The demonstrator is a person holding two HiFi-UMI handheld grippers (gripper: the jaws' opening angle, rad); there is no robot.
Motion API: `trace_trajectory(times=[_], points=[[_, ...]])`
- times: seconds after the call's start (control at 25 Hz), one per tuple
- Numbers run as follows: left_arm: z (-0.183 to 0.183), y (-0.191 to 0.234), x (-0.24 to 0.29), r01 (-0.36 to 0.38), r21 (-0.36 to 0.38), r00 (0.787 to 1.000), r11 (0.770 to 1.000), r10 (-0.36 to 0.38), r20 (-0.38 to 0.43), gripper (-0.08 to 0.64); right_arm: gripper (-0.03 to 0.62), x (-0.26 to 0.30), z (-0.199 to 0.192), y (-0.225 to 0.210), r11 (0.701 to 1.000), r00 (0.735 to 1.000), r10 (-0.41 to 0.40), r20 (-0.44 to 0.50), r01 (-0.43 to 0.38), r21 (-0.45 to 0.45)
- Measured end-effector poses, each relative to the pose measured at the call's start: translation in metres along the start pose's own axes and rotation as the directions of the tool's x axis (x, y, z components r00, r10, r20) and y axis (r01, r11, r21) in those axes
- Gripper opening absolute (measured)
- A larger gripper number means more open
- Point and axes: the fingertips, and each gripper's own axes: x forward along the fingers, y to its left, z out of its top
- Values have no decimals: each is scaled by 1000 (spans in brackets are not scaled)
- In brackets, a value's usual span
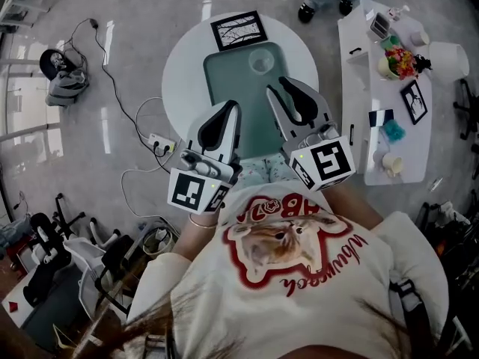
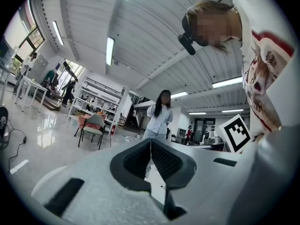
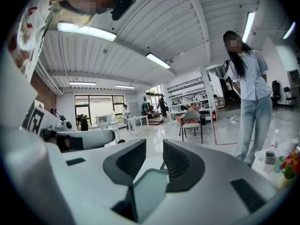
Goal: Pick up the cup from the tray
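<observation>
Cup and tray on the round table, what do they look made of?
Cup: clear plastic or glass, can't tell which; the green beneath shows through it. Tray: probably plastic, dull grey-green, with rounded corners and little glare.

A green tray (image 1: 238,88) lies on the round white table (image 1: 182,81), with a clear cup (image 1: 262,62) in its far right corner. The 2 tools, left gripper (image 1: 232,105) and right gripper (image 1: 276,87), hang over the tray's near edge.
</observation>
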Motion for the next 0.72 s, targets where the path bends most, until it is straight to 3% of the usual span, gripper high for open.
trace_trajectory(times=[0.32,0.72], points=[[-7,13,0,-20,-8,1000,1000,19,-10,15,195,10,-24,-11,999,999,-37,-37,38,20],[-24,16,5,-20,-27,999,999,19,-33,15,238,27,-61,-25,997,992,-73,-98,76,27]])
